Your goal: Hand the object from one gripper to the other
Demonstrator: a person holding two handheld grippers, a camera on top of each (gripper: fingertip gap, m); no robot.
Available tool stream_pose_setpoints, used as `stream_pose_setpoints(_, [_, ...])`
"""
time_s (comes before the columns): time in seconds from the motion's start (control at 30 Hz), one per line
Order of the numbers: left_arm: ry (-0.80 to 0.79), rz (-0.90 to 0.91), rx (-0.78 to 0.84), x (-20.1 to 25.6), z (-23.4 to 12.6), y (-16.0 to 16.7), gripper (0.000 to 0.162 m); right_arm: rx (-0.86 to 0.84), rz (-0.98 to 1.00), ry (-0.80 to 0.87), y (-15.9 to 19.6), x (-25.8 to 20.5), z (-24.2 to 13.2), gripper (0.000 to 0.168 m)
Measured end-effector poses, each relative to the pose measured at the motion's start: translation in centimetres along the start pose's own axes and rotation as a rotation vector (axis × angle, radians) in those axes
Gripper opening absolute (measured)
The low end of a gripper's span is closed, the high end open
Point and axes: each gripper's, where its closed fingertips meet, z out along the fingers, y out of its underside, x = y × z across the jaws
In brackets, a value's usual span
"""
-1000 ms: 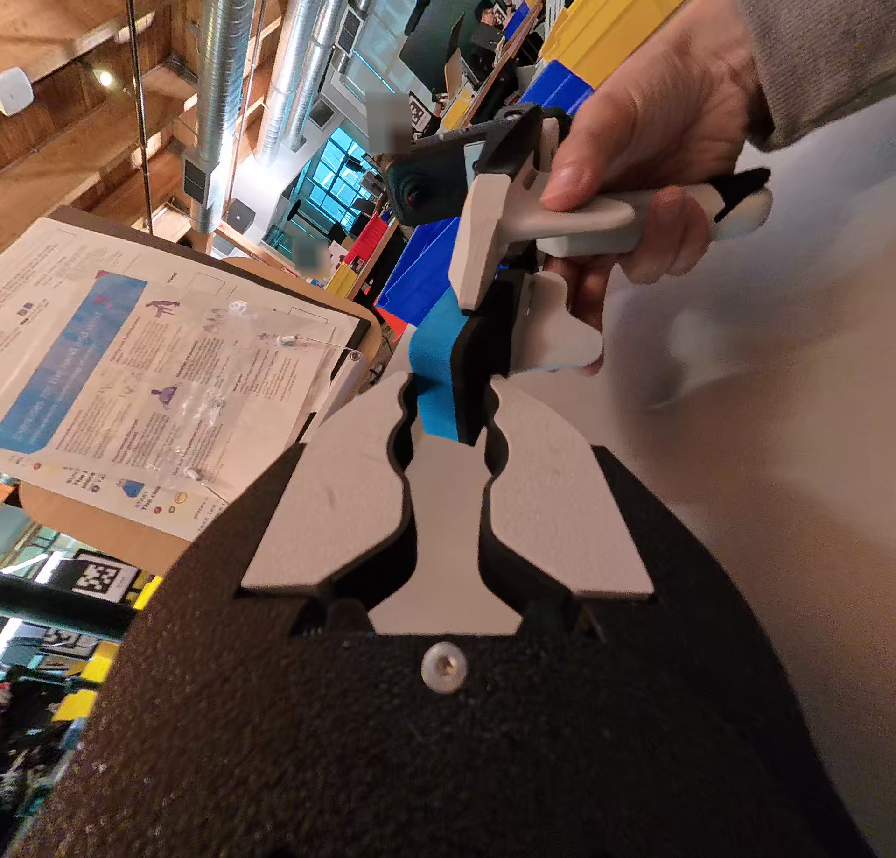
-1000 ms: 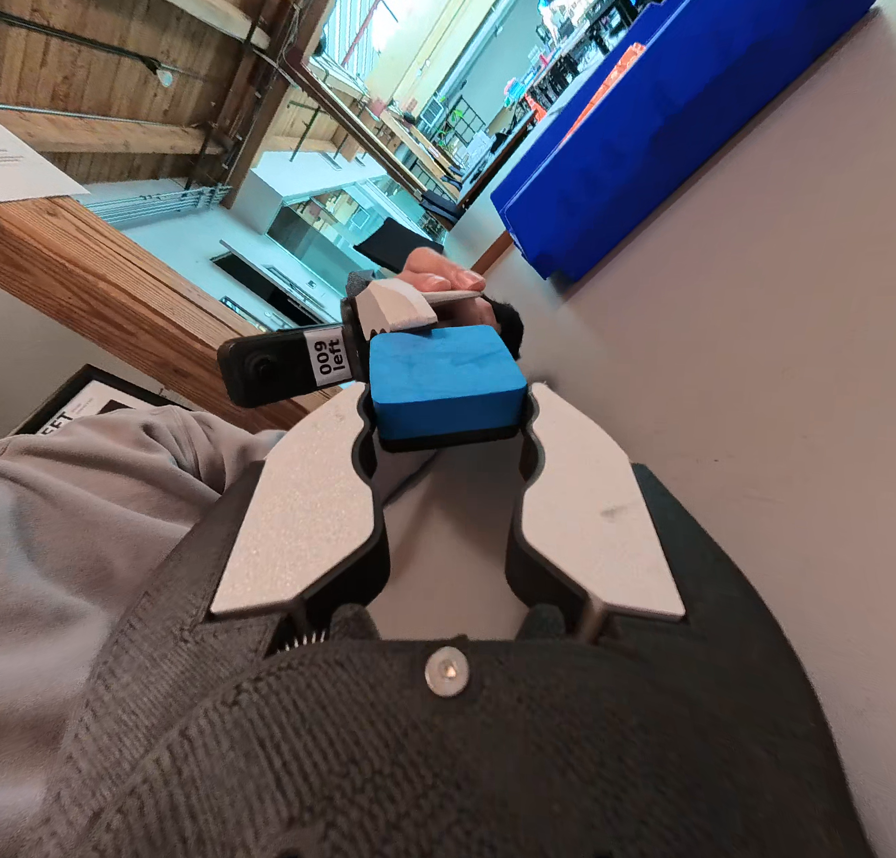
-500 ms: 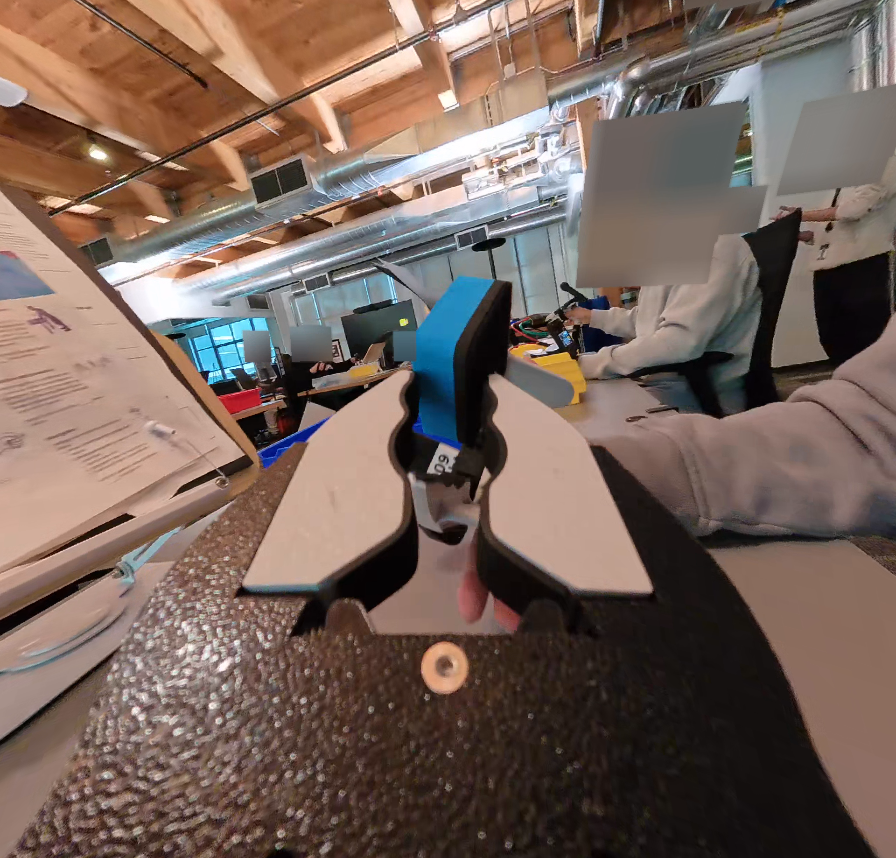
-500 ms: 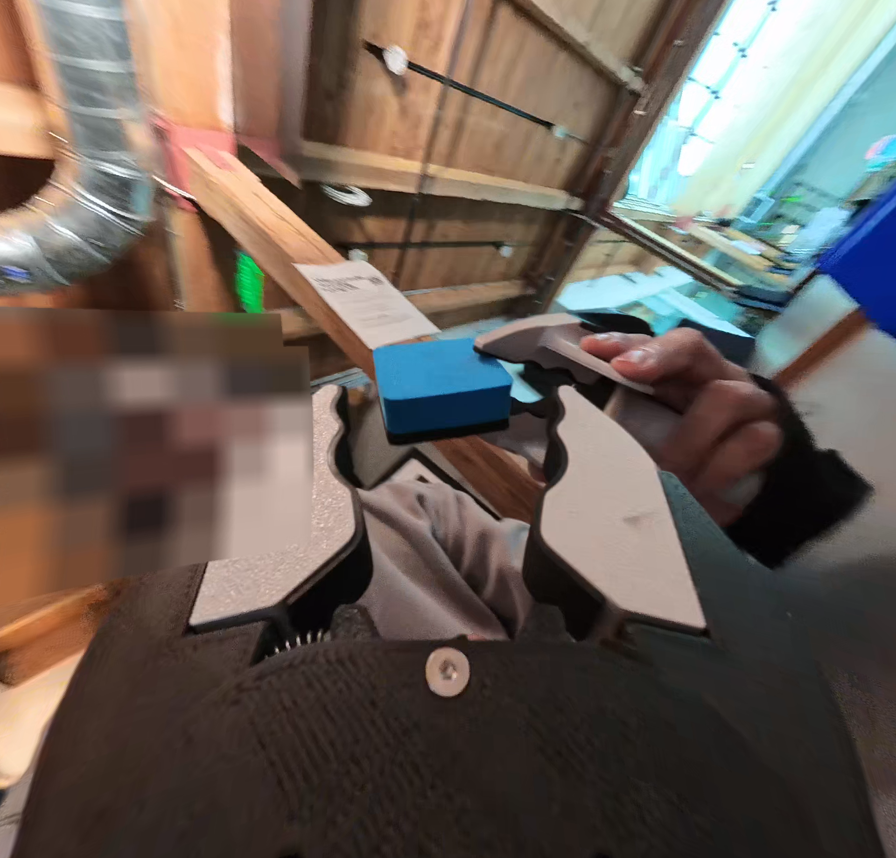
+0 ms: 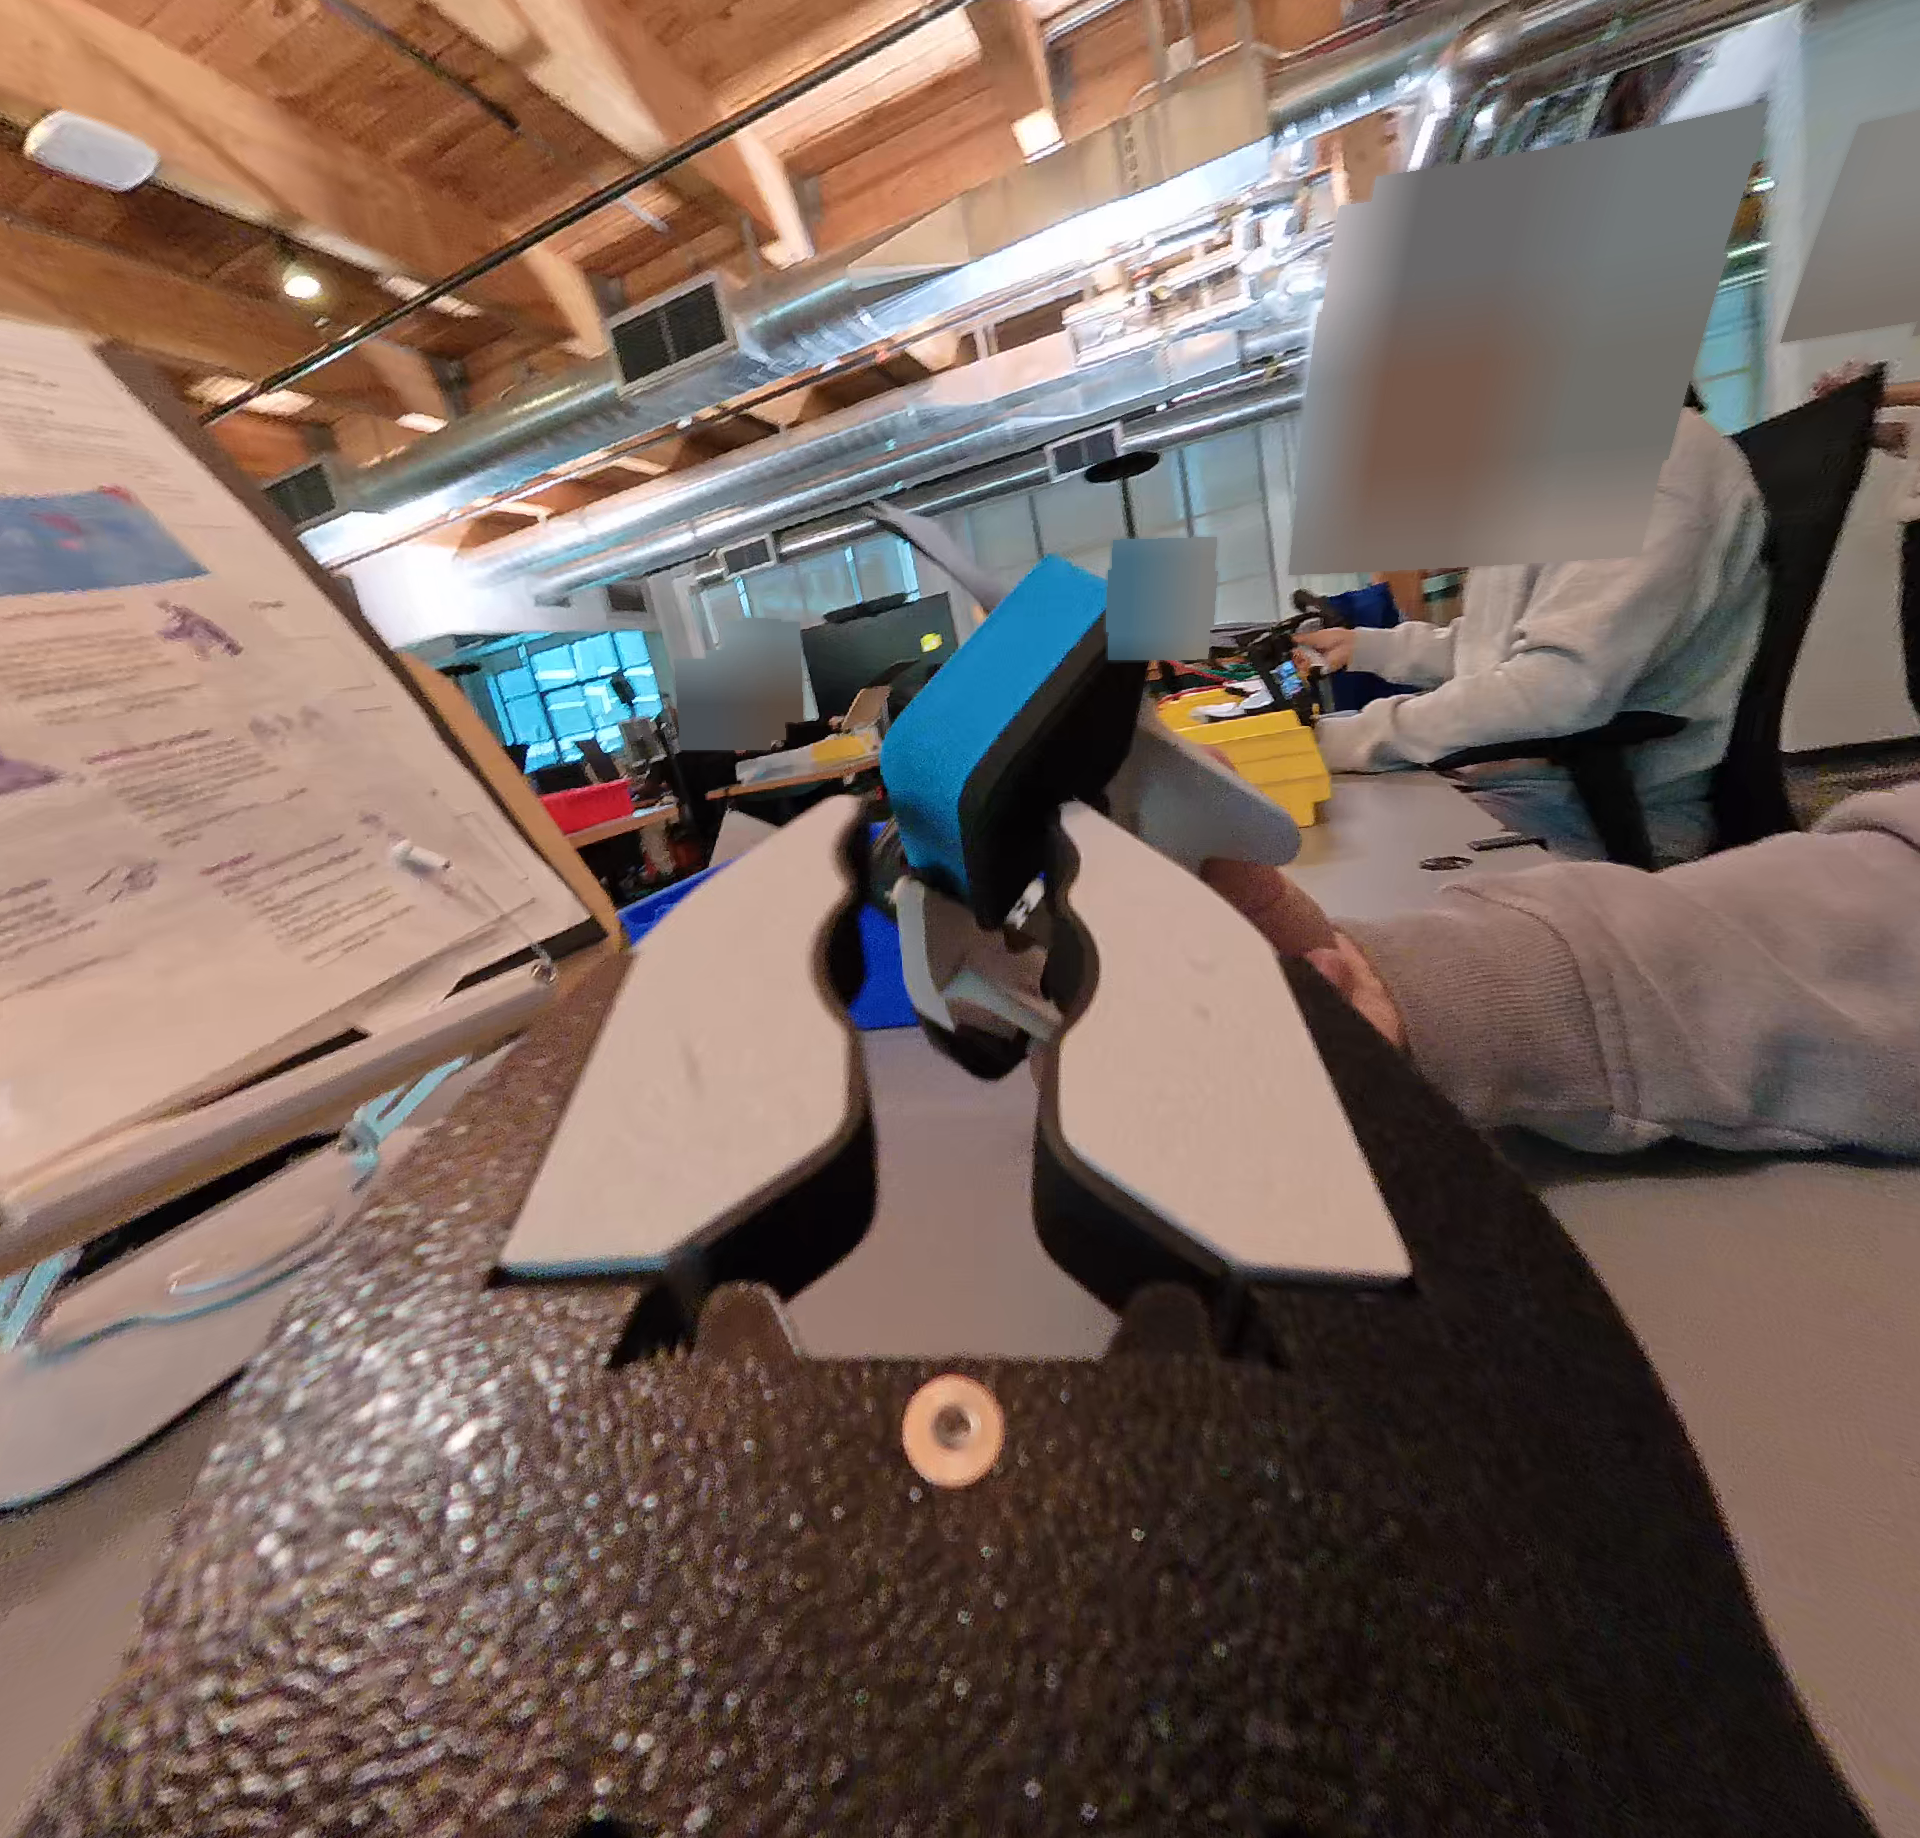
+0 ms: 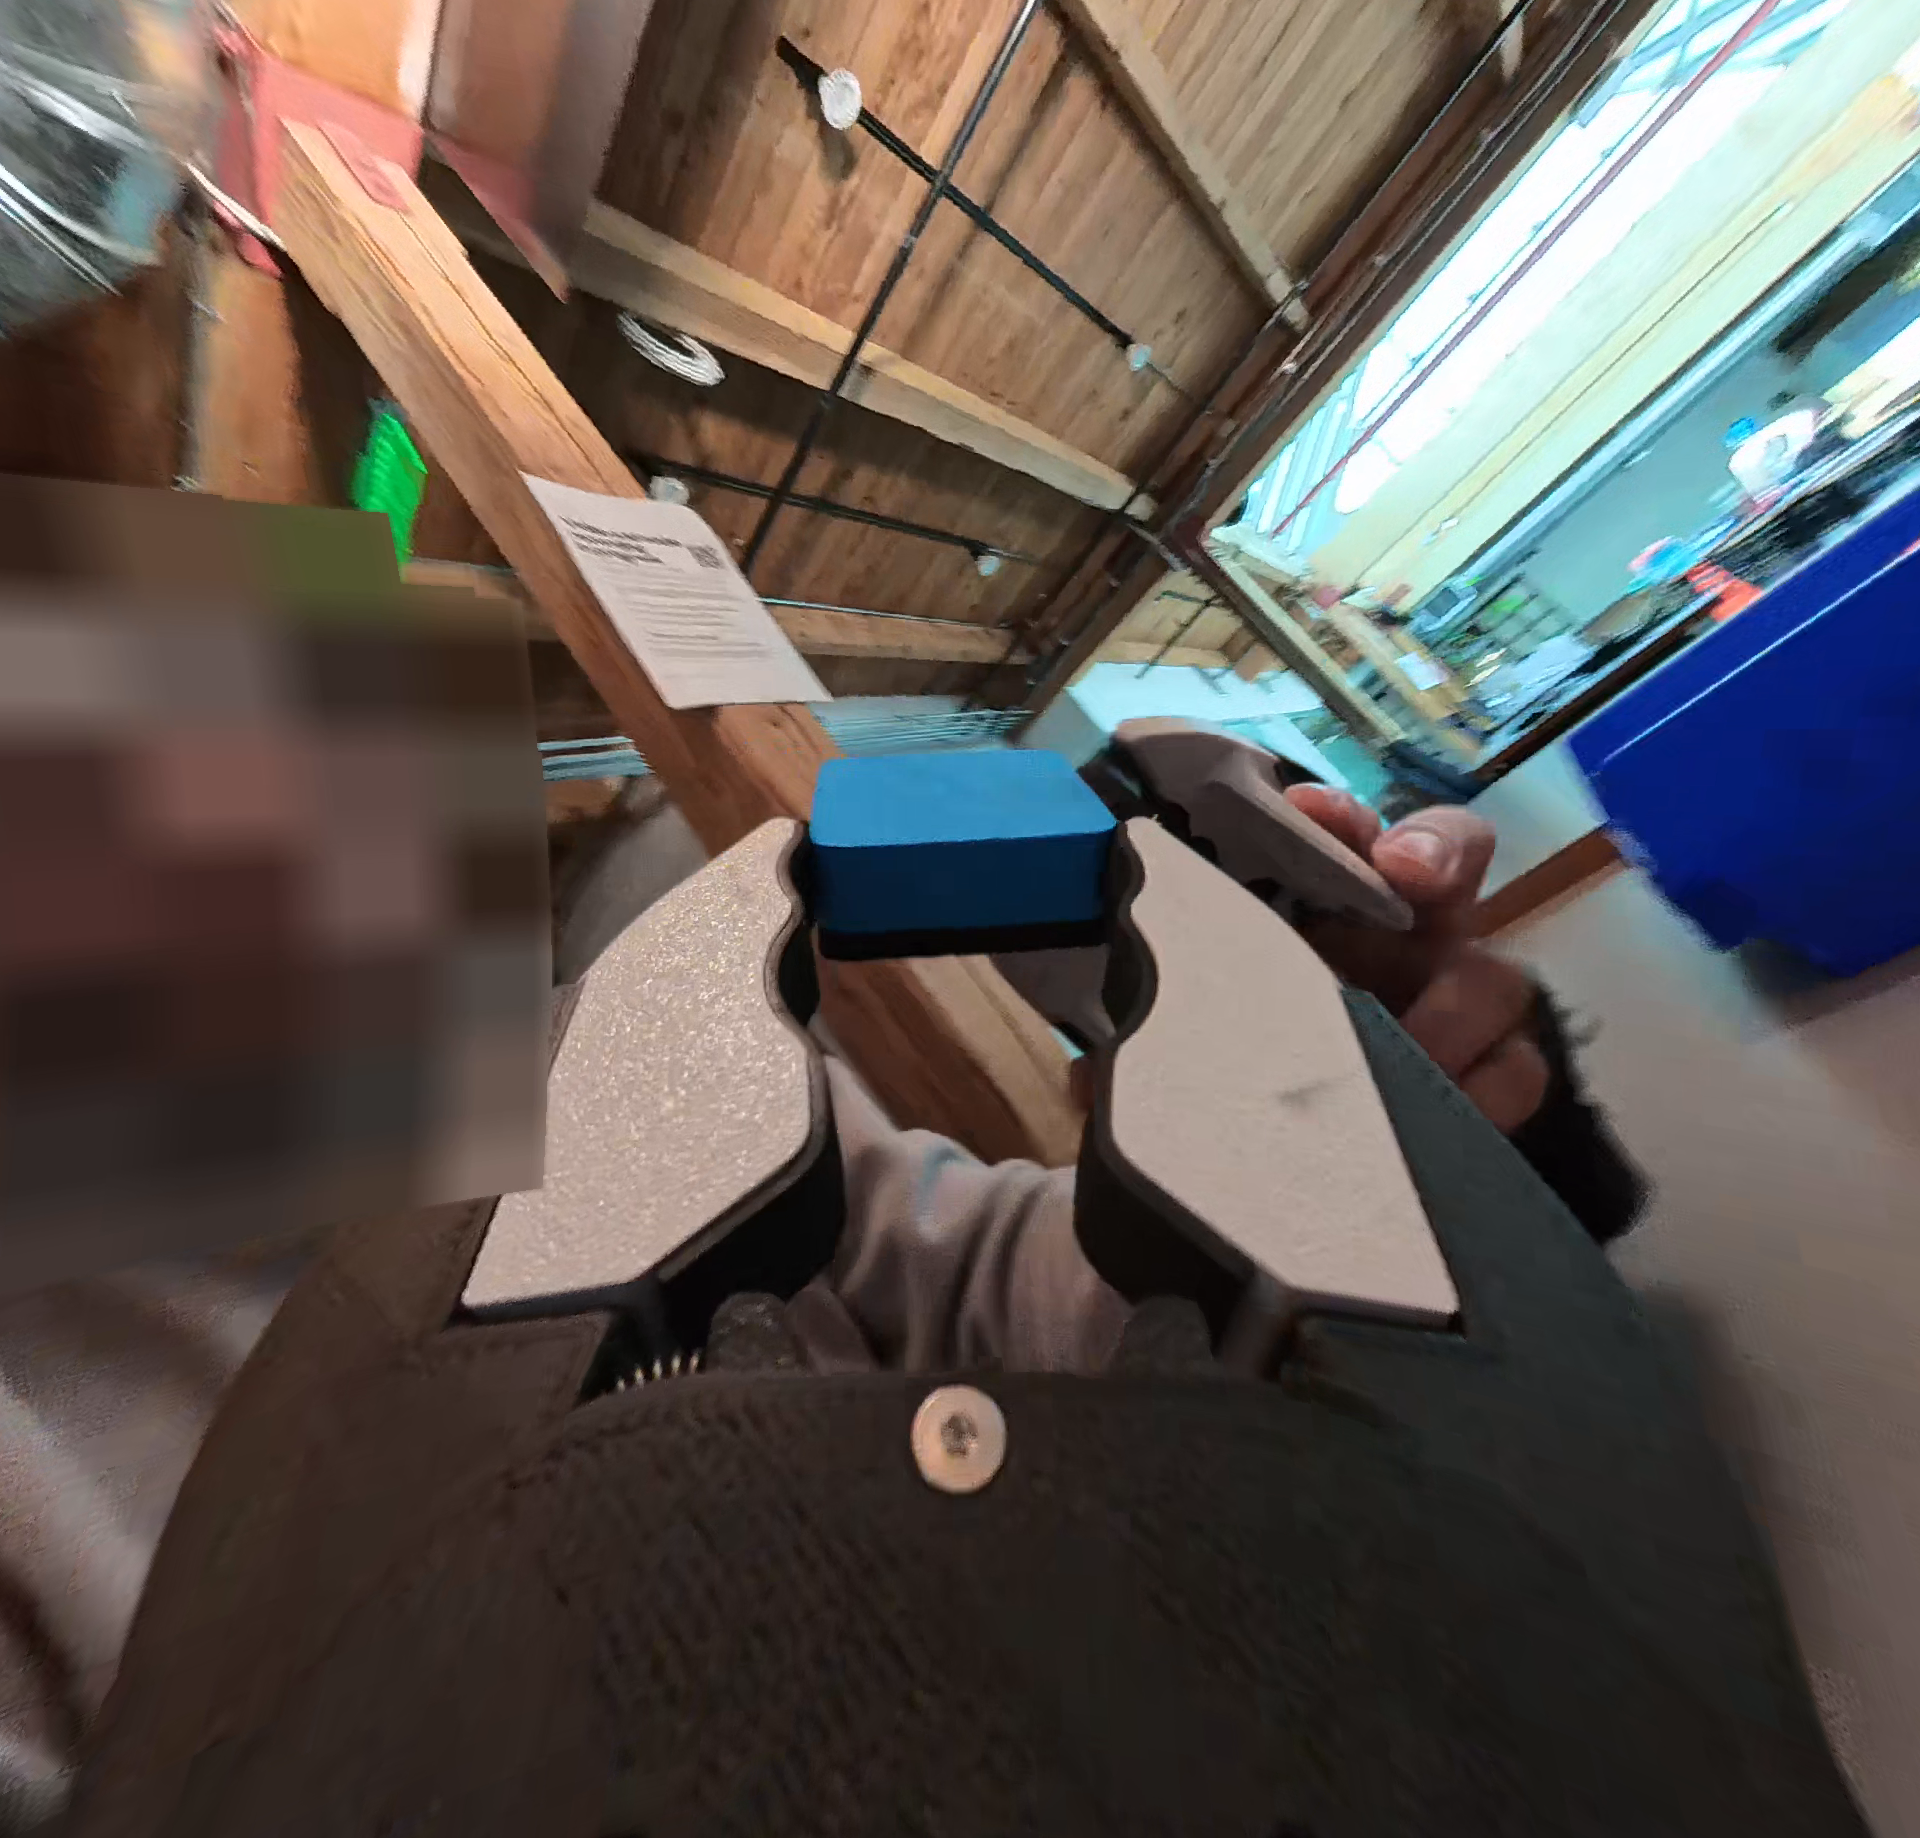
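A blue foam block with a black base (image 6: pixel 956 832) sits between the fingertips of my right gripper (image 6: pixel 961 879), which is shut on its two sides. In the left wrist view the same block (image 5: pixel 977 708) stands tilted just above and ahead of my left gripper (image 5: pixel 956 832). The left jaws are spread and not pressing on it. The right gripper's grey fingers (image 5: pixel 1195 801) clasp the block from the far side. In the right wrist view the left gripper (image 6: pixel 1247 812) and the hand holding it lie just right of the block.
A tilted board with a printed sheet (image 5: pixel 208 749) stands at the left on the grey table (image 5: pixel 1662 1269). A blue bin (image 6: pixel 1766 801) is on the table at the right. A seated person (image 5: pixel 1558 666) and yellow bins (image 5: pixel 1268 749) are farther back. Less than 4 cm separates the two grippers' tips.
Half a second ago my left gripper held the block and the right jaws stood wide around it. Now the right jaws have shut on it, the left jaws have opened, and the block has tilted.
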Motion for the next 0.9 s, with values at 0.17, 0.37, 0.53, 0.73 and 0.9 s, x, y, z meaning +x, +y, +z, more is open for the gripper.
stream_pose_setpoints(0.17, [-0.011, -0.149, -0.168, -1.0, -0.3, 1.8, 0.077, -0.185, -0.574, 0.302, -0.6, 0.7, -1.4, 0.054])
stream_pose_setpoints(0.37, [0.142, -0.250, -0.300, 0.7, -0.9, 3.6, 0.078, -0.427, -0.951, 0.397, 0.9, 1.0, -2.5, 0.054])
stream_pose_setpoints(0.53, [0.172, -0.179, -0.298, 1.5, -0.8, 3.6, 0.062, -0.524, -0.983, 0.445, 1.9, 2.6, -3.1, 0.054])
stream_pose_setpoints(0.73, [0.187, -0.140, -0.346, 1.6, -0.9, 4.1, 0.053, -0.541, -0.980, 0.451, 2.3, 2.8, -3.2, 0.054])
stream_pose_setpoints(0.9, [0.087, 0.167, -0.311, 0.4, -0.7, 3.7, 0.053, -0.448, -0.596, 0.531, 1.3, 3.4, -4.2, 0.091])
